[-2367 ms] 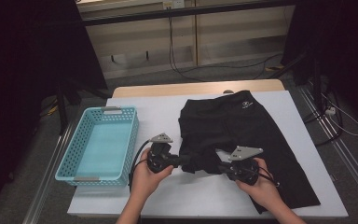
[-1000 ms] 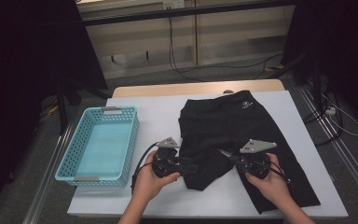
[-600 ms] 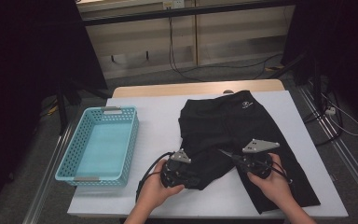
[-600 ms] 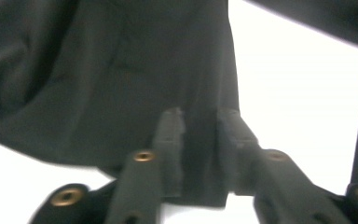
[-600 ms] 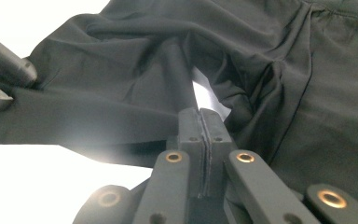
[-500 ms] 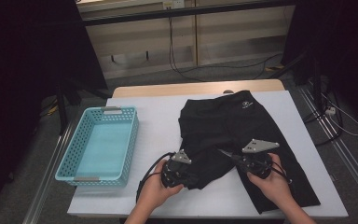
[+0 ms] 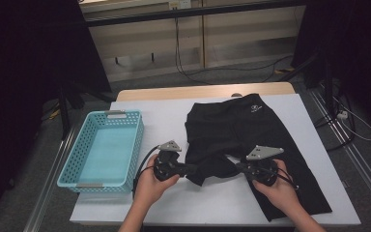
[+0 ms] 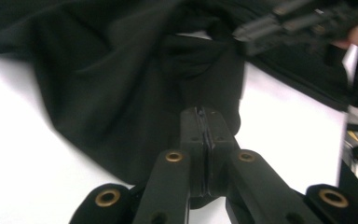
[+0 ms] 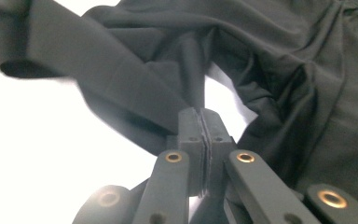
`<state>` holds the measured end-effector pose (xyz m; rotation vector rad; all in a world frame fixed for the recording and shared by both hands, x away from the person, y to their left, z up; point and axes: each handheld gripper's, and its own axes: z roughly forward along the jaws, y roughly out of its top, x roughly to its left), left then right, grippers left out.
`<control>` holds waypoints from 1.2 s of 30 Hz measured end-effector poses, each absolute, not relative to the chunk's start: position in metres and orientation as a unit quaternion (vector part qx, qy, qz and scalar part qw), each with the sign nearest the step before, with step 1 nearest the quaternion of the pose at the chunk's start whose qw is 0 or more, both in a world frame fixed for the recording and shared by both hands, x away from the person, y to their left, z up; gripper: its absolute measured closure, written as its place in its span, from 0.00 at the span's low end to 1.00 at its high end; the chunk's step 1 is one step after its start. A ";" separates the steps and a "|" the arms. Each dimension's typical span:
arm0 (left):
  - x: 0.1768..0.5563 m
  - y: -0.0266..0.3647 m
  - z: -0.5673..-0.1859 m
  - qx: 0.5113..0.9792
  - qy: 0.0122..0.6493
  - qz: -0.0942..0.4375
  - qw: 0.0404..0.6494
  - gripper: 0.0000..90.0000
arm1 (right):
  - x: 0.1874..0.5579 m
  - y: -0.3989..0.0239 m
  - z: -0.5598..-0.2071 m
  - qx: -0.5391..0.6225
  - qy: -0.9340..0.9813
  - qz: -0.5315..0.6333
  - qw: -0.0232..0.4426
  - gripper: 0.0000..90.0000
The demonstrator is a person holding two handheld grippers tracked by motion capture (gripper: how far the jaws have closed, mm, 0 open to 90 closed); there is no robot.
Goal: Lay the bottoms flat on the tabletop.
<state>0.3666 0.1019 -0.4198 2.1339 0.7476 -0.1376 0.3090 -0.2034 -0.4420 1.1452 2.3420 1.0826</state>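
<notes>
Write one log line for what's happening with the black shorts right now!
left hand-held gripper: shut on black shorts | right hand-held gripper: shut on black shorts | blue basket: empty

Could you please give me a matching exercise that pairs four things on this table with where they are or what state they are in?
Things:
1. basket
2. shorts
3. left gripper
4. right gripper

Places or states:
A. black, spread on the right half of the table
B. light blue, at the table's left edge
C. shut on the shorts' fabric, beside the basket
D. shut on the shorts' fabric, over the right leg

Pairs: 1-B, 2-A, 3-C, 4-D
</notes>
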 end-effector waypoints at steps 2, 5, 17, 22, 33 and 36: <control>0.369 0.105 -0.425 0.853 0.306 -0.054 0.418 0.98 | 0.309 -0.201 -0.442 0.398 0.822 0.375 0.160 0.99; 0.371 0.107 -0.431 0.854 0.314 -0.055 0.412 0.98 | 0.310 -0.200 -0.443 0.394 0.826 0.366 0.168 0.99; 0.368 0.104 -0.439 0.864 0.312 -0.037 0.393 0.91 | 0.310 -0.206 -0.441 0.401 0.819 0.375 0.169 0.97; 0.367 0.101 -0.442 0.869 0.312 -0.042 0.382 0.95 | 0.314 -0.202 -0.443 0.397 0.821 0.370 0.180 0.98; 0.365 0.101 -0.440 0.867 0.315 -0.039 0.384 0.98 | 0.317 -0.203 -0.442 0.394 0.821 0.366 0.193 0.95; 0.364 0.099 -0.440 0.869 0.311 -0.039 0.382 0.98 | 0.311 -0.202 -0.436 0.387 0.820 0.377 0.192 0.94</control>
